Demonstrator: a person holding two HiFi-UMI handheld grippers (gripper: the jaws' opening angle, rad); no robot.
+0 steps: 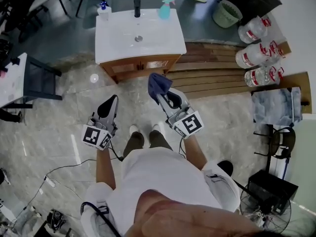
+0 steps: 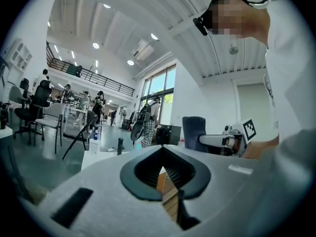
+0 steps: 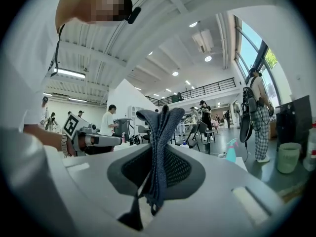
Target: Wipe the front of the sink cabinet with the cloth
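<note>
A: Nearest first. What of the right gripper (image 1: 166,99)?
B: Fingers clenched on the cloth (image 1: 158,84), dark blue and folded, at frame centre. The left gripper (image 1: 113,101), to its left, has its fingers pinched together on nothing.
A: And beyond?
B: The sink cabinet (image 1: 140,66) is at upper centre, its wood front well apart from the cloth. I judge this the approach step. Next: close in, lower, press the cloth flat on the front.

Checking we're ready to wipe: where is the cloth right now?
The cloth is pinched in the right gripper, near the head view's centre, held just in front of the sink cabinet and its wooden front.
</note>
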